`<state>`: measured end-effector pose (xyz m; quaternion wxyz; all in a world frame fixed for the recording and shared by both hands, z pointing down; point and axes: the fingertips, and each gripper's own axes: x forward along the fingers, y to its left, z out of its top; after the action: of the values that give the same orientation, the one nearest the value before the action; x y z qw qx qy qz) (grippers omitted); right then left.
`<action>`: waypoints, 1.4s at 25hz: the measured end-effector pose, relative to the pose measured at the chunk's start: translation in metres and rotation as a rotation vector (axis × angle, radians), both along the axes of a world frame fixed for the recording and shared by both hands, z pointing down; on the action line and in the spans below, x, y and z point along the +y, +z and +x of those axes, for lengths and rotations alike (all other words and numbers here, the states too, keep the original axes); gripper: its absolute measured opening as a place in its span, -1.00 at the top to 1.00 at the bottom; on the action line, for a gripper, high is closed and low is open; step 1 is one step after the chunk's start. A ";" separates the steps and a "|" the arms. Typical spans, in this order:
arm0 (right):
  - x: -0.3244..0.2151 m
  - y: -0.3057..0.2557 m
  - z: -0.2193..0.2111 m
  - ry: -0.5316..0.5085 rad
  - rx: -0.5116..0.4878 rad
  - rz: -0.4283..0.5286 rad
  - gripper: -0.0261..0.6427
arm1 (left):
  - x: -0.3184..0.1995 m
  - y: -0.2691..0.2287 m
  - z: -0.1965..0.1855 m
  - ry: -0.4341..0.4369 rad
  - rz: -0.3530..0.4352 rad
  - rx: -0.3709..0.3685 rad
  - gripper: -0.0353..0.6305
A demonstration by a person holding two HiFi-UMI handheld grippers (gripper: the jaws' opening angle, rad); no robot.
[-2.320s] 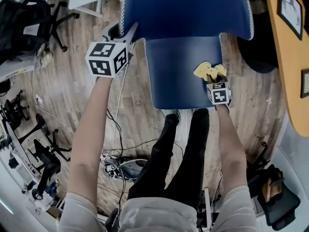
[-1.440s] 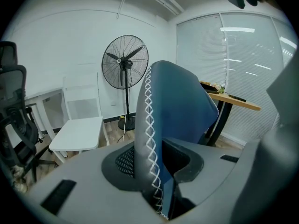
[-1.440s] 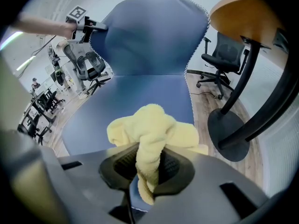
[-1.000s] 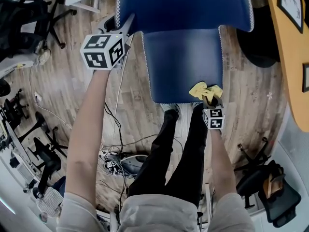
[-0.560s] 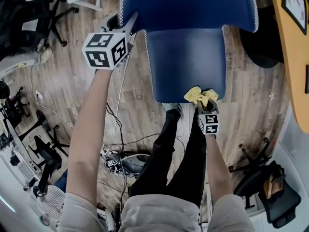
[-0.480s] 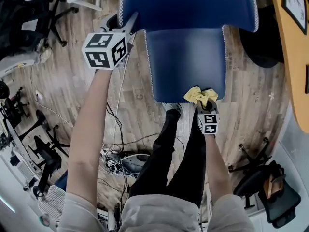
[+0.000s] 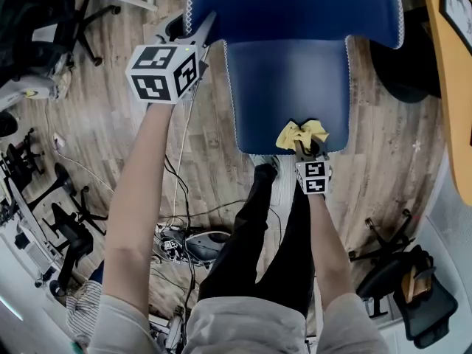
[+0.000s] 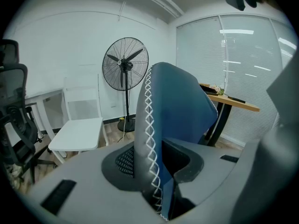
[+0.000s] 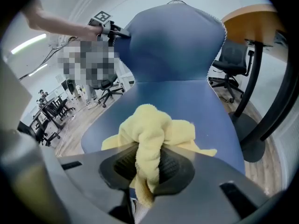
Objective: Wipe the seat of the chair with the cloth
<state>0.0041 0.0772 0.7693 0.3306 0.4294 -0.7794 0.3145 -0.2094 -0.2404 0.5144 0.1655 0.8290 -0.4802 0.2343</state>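
Observation:
A blue chair fills the top of the head view, its seat [image 7: 287, 87] below the backrest [image 7: 287, 6]. My right gripper [image 7: 300, 144] is shut on a yellow cloth [image 7: 299, 133], which lies bunched on the seat's front edge, right of middle. In the right gripper view the cloth [image 9: 149, 129] is pinched between the jaws and rests on the seat [image 9: 187, 101]. My left gripper [image 7: 198, 37] is shut on the backrest's left edge; the left gripper view shows that white-stitched edge [image 8: 152, 143] clamped between the jaws.
The person's legs [image 7: 273, 220] stand just in front of the seat on a wood floor with cables [image 7: 177, 234]. An orange table [image 7: 450, 72] lies right. Office chairs [image 7: 51, 13] stand left; a white chair [image 8: 79, 129] and a fan [image 8: 125, 64] are beyond.
My right gripper has dragged the cloth from the seat's right side toward the front edge, then a little leftward along it. The left gripper has kept its hold on the backrest.

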 end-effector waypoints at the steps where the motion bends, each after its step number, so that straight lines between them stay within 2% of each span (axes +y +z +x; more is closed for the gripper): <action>1: -0.005 0.001 -0.003 0.004 0.004 -0.003 0.70 | 0.000 0.000 0.000 0.000 0.002 0.000 0.49; 13: -0.027 0.002 -0.005 0.020 0.085 -0.013 0.70 | 0.002 -0.002 0.004 0.010 0.005 0.015 0.49; 23: -0.123 -0.002 -0.007 0.035 0.101 0.021 0.69 | -0.006 -0.003 0.015 0.007 0.008 0.039 0.49; 32: -0.173 0.003 -0.024 -0.019 0.101 -0.009 0.68 | 0.001 -0.004 0.010 0.009 0.012 0.047 0.49; 35: -0.184 0.002 -0.023 0.007 0.086 -0.022 0.68 | 0.000 -0.003 0.013 0.013 0.014 0.044 0.50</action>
<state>-0.0187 -0.1067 0.7716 0.3671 0.4418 -0.7594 0.3055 -0.1966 -0.2400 0.5111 0.1687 0.8382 -0.4725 0.2138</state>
